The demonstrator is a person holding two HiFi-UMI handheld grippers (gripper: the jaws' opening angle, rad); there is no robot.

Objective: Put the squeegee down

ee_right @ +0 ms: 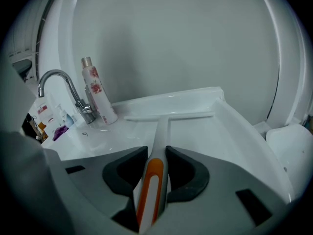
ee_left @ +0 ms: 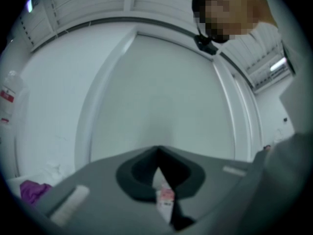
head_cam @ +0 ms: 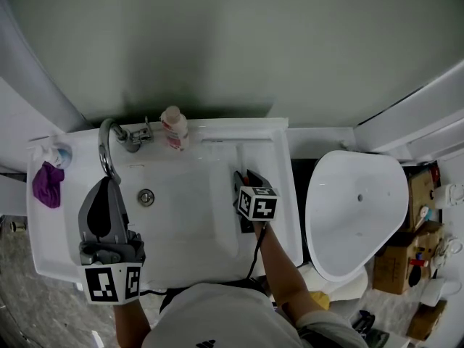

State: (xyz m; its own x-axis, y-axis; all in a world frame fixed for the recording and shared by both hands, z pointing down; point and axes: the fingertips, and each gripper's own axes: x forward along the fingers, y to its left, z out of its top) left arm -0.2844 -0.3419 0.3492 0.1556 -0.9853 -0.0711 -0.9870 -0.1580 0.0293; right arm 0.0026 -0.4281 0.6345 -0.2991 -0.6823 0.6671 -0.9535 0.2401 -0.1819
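The squeegee [ee_right: 155, 146] has a white handle with an orange inlay and a long white blade. My right gripper [ee_right: 156, 154] is shut on its handle, pads pressed on both sides. The blade reaches out over the right side of the white sink [ee_right: 230, 126], close to the back ledge; I cannot tell whether it touches. In the head view my right gripper [head_cam: 243, 178] is over the sink's right part, its cube hiding the handle. My left gripper [head_cam: 109, 185] is over the sink's left side with its tips together. In its own view, the left gripper [ee_left: 157, 156] points at the wall, and a small white and red bit shows behind the tips.
A curved chrome faucet [head_cam: 109, 142] and a pale bottle with a red print [head_cam: 174, 127] stand on the back ledge. A purple cloth [head_cam: 47, 183] lies on the sink's left rim beside a small spray bottle [head_cam: 56, 154]. A white toilet [head_cam: 355, 209] stands to the right, with boxes [head_cam: 406, 259] beyond.
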